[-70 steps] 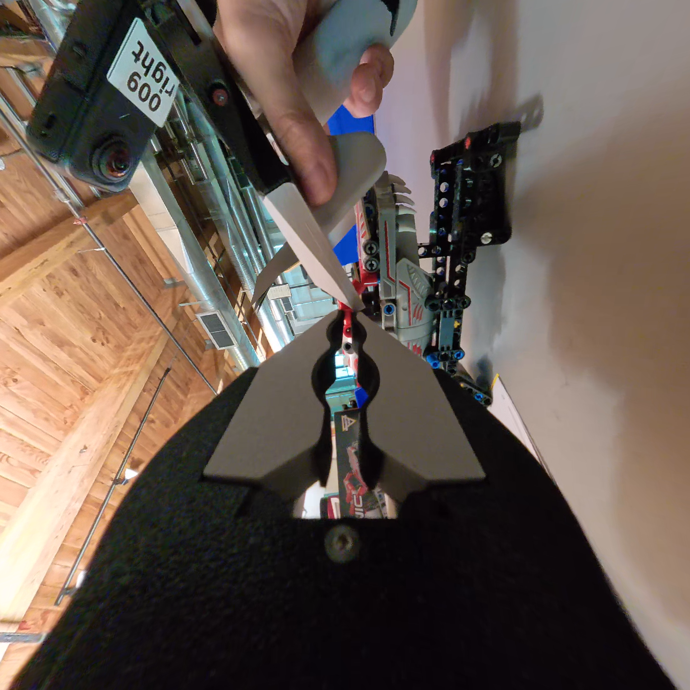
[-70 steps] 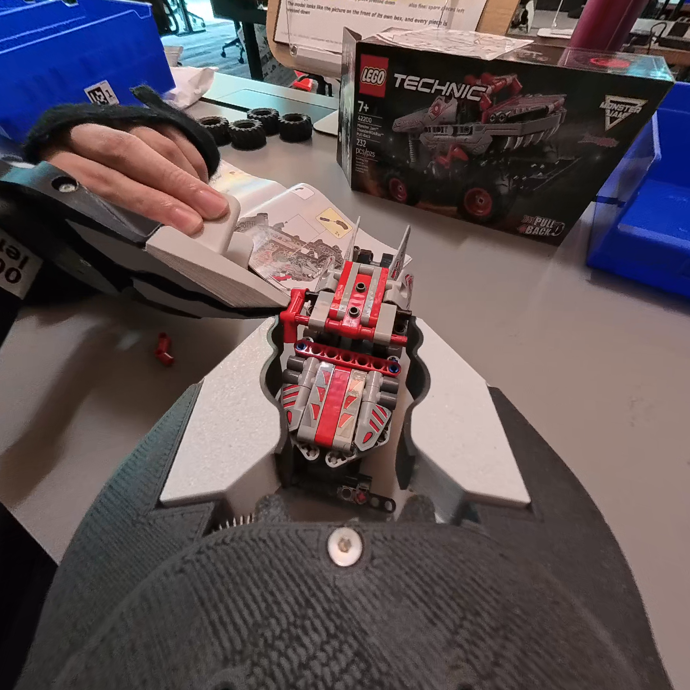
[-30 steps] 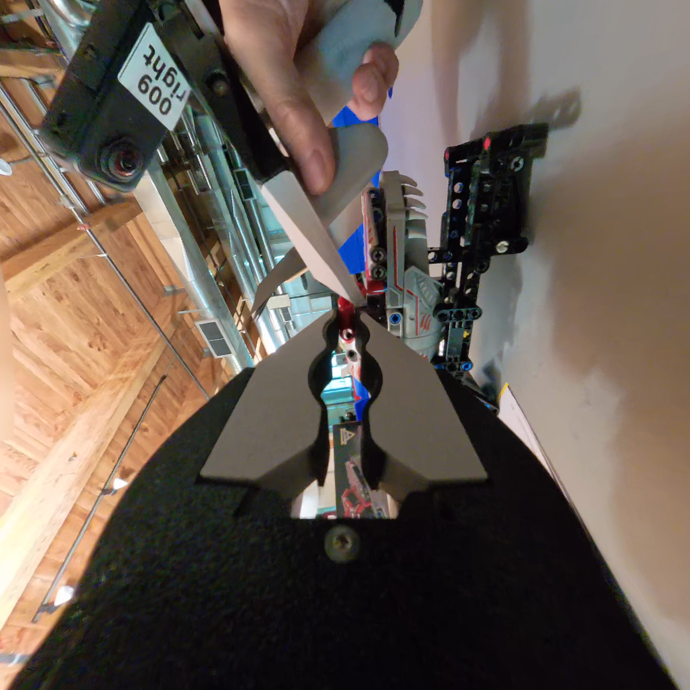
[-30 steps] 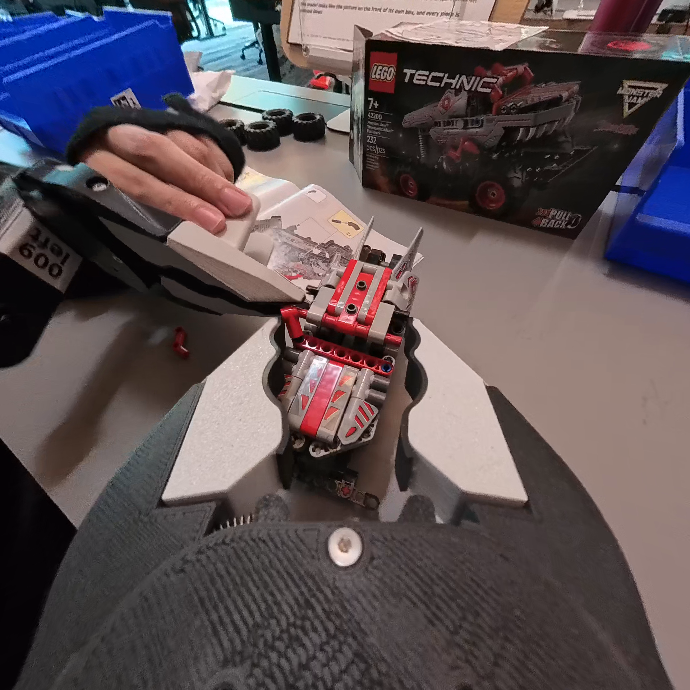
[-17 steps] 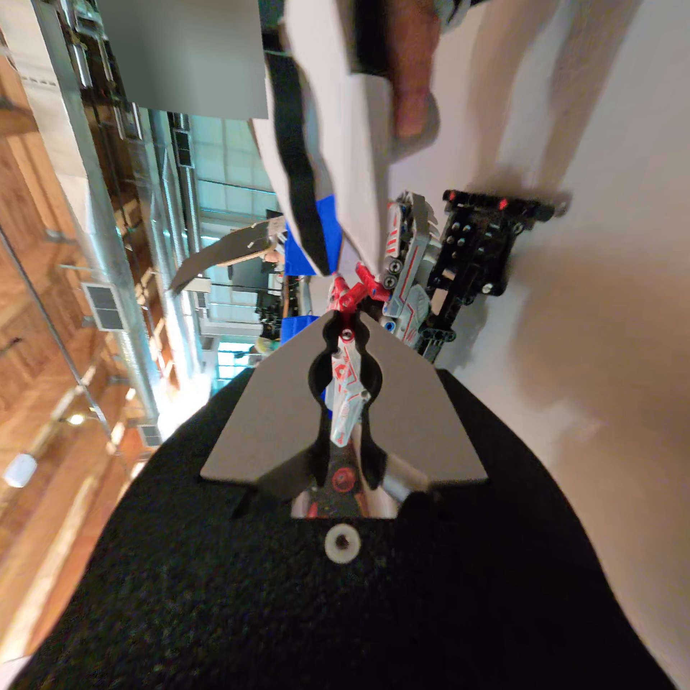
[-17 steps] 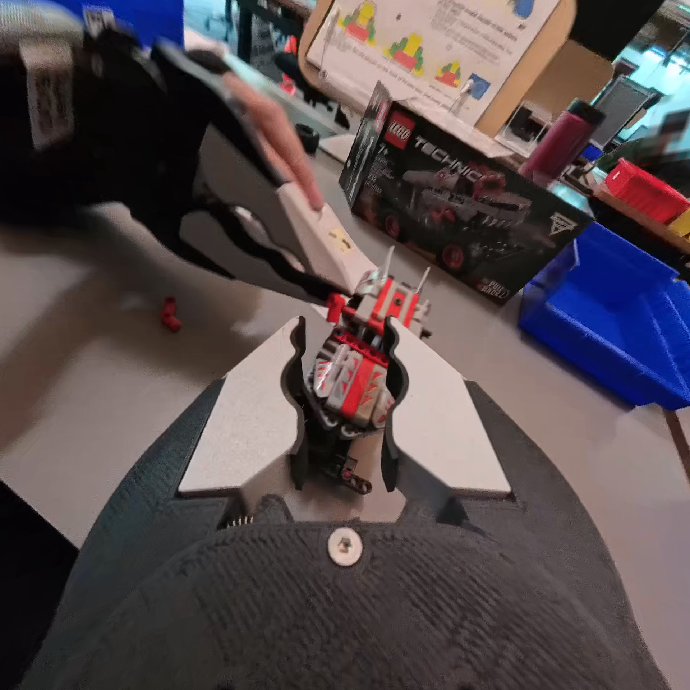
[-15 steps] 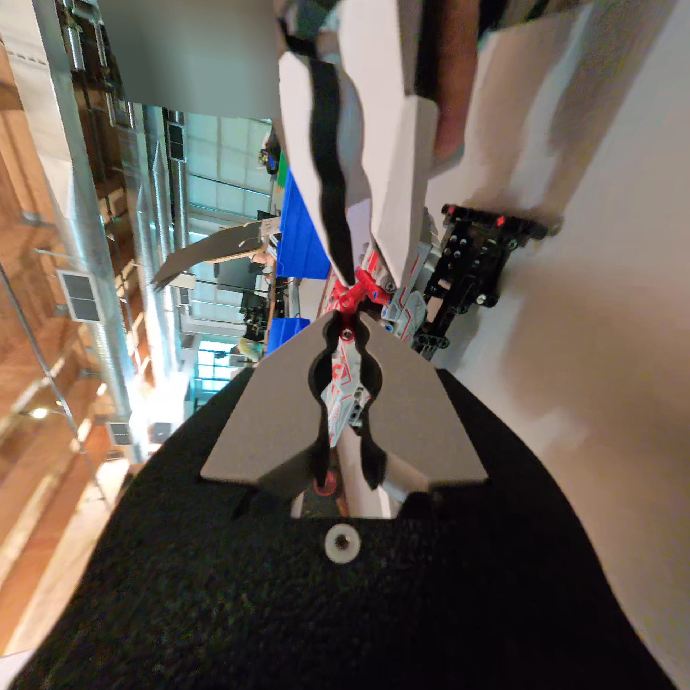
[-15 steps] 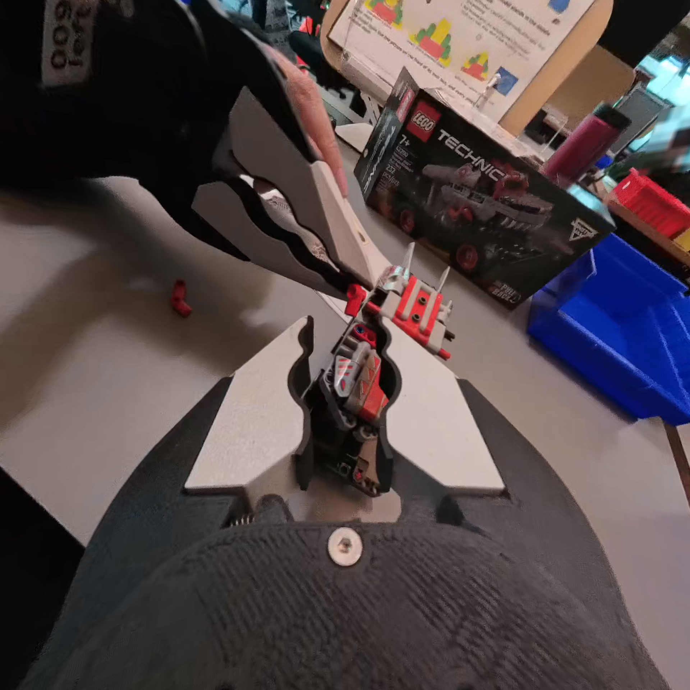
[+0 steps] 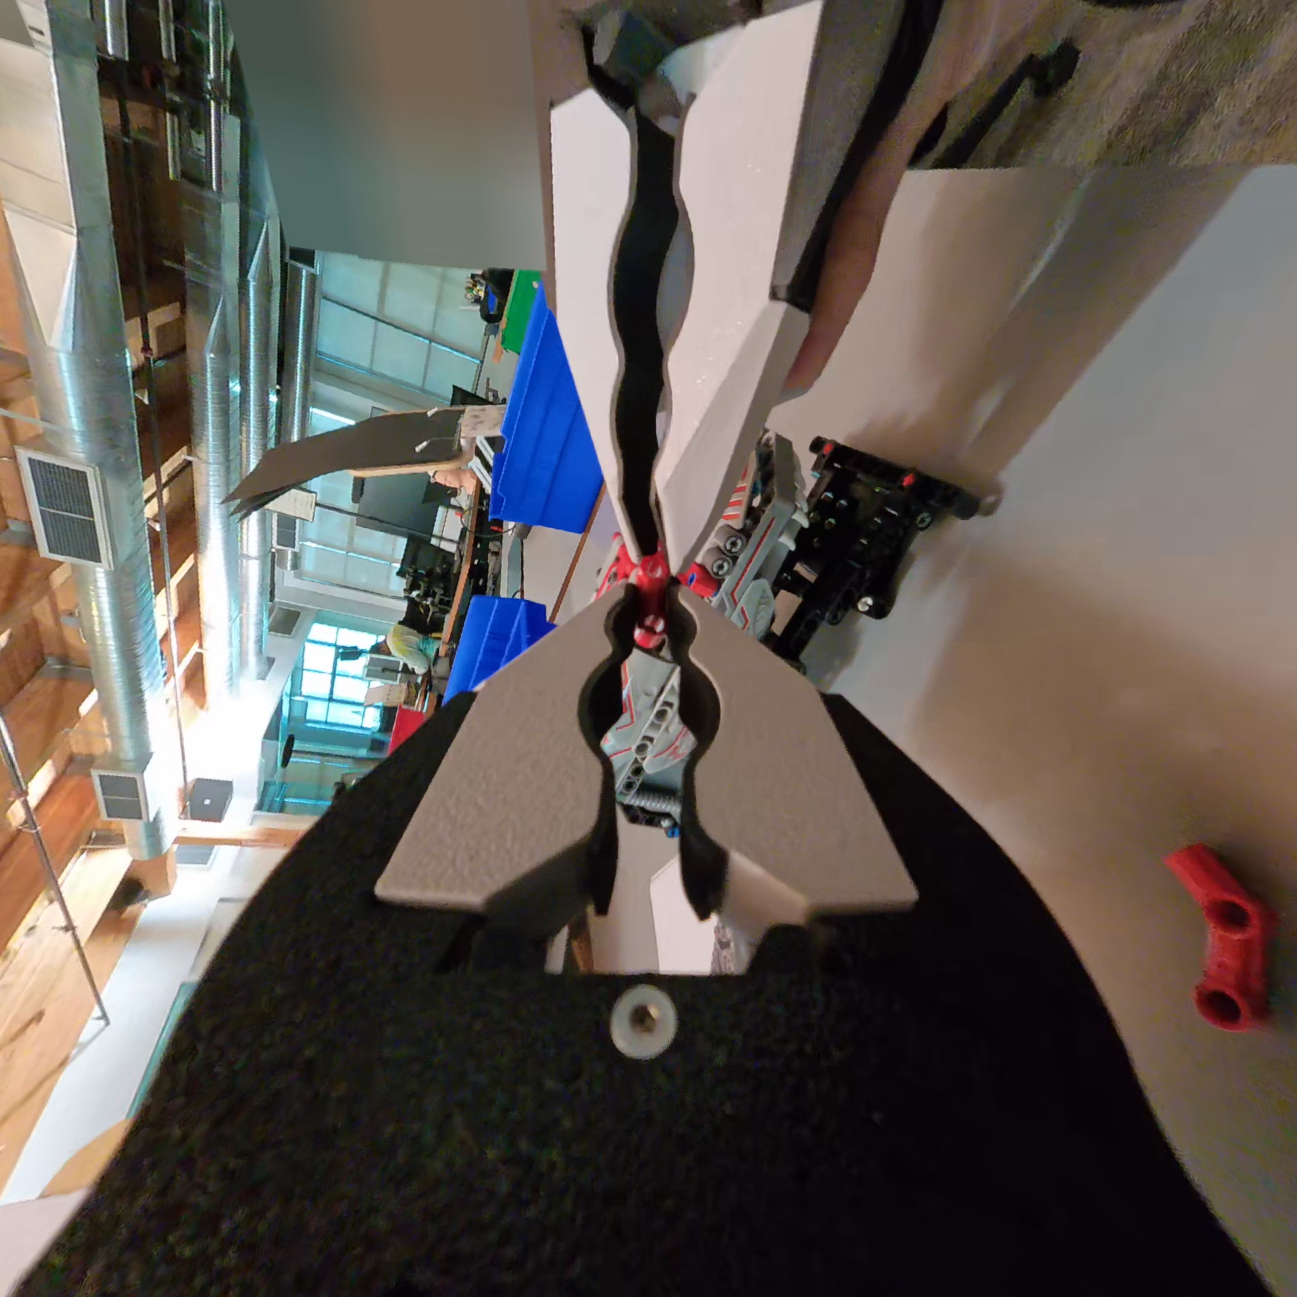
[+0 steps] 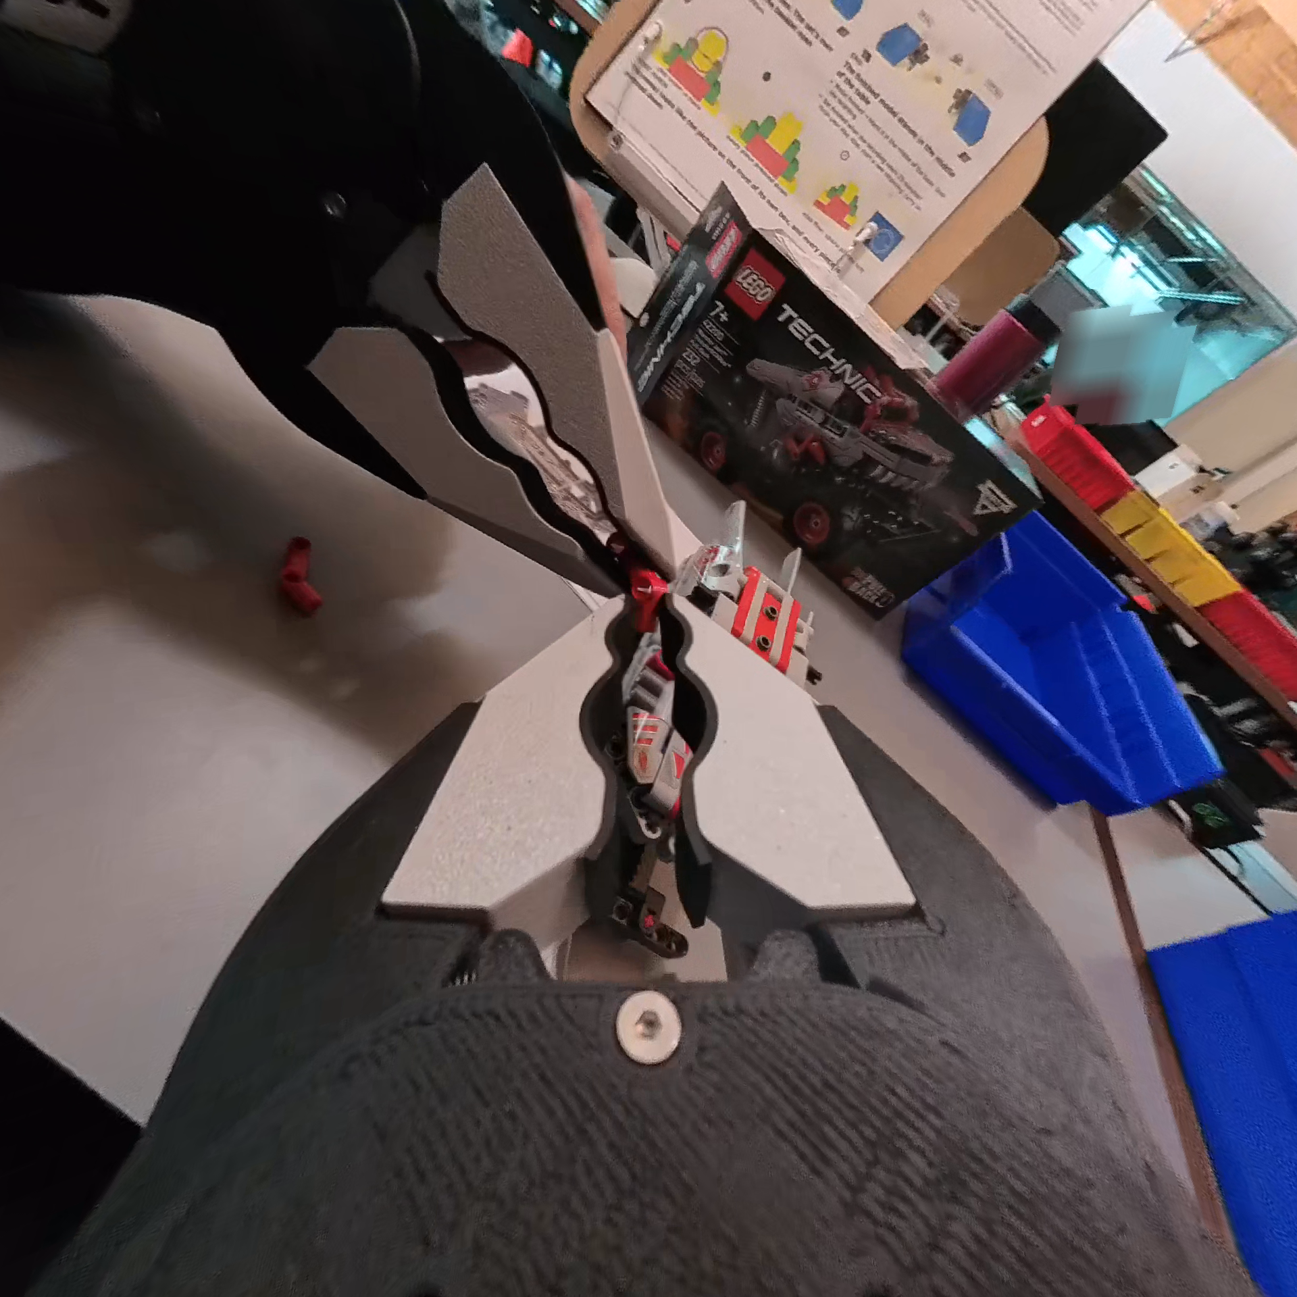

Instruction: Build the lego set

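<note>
Where tools meet: knobby red connector (image 9: pixel 650 588)

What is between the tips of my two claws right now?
A small red connector at the end of the lego model. The left claw and right claw meet tip to tip on it, as both wrist views show.

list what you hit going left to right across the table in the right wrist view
loose red connector → red piece pinched where both grippers' tips meet → grey and red truck model → set box → blue bin
</note>
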`<move>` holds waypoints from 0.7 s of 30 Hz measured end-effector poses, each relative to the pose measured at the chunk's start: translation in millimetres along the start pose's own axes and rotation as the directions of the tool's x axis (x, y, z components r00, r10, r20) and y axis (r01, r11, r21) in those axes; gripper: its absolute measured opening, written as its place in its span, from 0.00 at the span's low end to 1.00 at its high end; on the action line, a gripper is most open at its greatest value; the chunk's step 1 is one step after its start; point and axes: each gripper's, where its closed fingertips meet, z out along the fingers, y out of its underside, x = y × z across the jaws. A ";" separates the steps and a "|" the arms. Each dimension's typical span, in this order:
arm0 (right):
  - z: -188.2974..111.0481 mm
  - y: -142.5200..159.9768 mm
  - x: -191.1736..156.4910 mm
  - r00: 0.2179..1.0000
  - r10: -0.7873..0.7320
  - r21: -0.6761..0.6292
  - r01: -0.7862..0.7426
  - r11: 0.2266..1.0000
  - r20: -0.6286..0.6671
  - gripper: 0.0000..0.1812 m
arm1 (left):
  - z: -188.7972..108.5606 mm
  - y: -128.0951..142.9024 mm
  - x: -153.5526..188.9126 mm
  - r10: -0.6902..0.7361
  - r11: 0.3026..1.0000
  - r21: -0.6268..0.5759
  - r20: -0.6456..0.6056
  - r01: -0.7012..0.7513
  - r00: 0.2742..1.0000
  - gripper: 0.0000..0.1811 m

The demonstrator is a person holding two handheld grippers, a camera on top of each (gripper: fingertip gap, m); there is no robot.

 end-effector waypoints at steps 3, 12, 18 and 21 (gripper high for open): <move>0.1 4.0 6.9 0.995 -0.059 -0.062 0.054 0.997 -0.077 0.03 | 0.4 6.2 0.0 0.036 0.995 -0.088 0.006 -0.036 0.999 0.04; 3.8 4.1 3.6 0.994 -0.045 -0.107 0.034 0.994 -0.098 0.03 | 1.8 5.2 -1.6 0.086 0.976 -0.202 0.028 -0.078 0.996 0.04; 4.4 7.0 3.2 0.995 0.015 -0.140 -0.029 0.990 -0.103 0.03 | 4.5 7.6 -0.9 0.108 0.963 -0.251 0.036 -0.096 0.993 0.03; 3.9 8.8 4.5 0.992 0.056 -0.152 -0.073 0.986 -0.113 0.03 | 5.4 7.4 -1.2 0.141 0.954 -0.275 0.048 -0.123 0.989 0.02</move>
